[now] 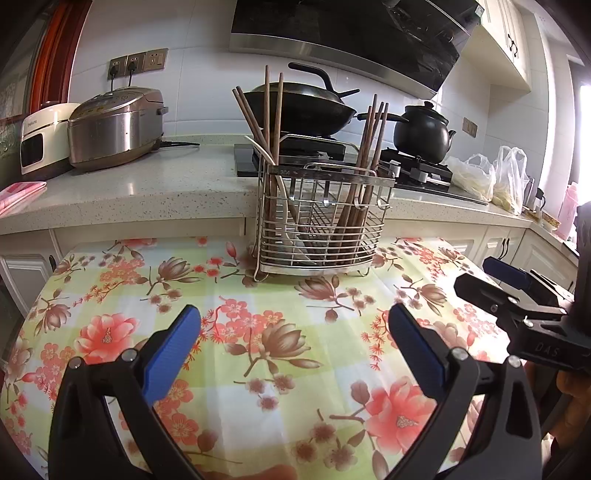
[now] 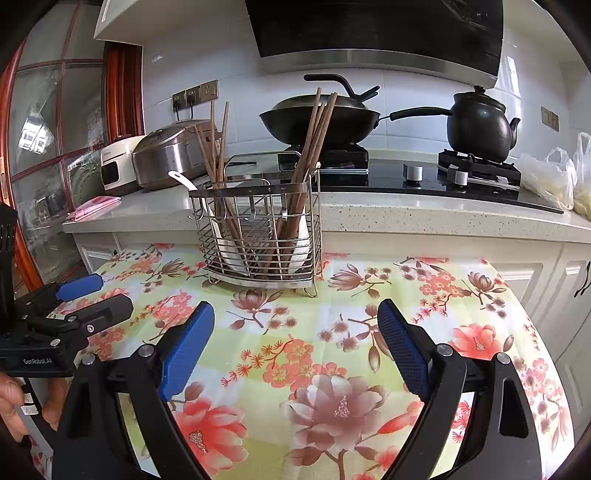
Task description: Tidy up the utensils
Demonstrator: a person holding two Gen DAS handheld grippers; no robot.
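A: It's a kitchen: a pale speckled counter runs along the far side, with a range hood above a black hob.

B: And the surface in front of it?

A: A table under a floral cloth, its far edge against the counter's cupboards. The cloth's middle and near edge are bare.

B: What stands on the counter?

A: From the left, a white appliance, a steel rice cooker, a black wok and a black clay pot on the hob, then plastic bags at the right end. A pink cloth lies at the counter's left edge.

B: Where are the utensils?

A: In a wire utensil basket standing at the middle of the cloth's far edge. Brown chopsticks lean out of both its ends, and a white spoon pokes out at the left end.

B: Anything between the tongs and the basket?

A: Only open cloth. The left gripper hangs over the near edge, its blue pads spread wide with nothing between them. The right gripper is beside it, equally wide and holding nothing. Each shows at the edge of the other's view, with a hand on the left one's handle.
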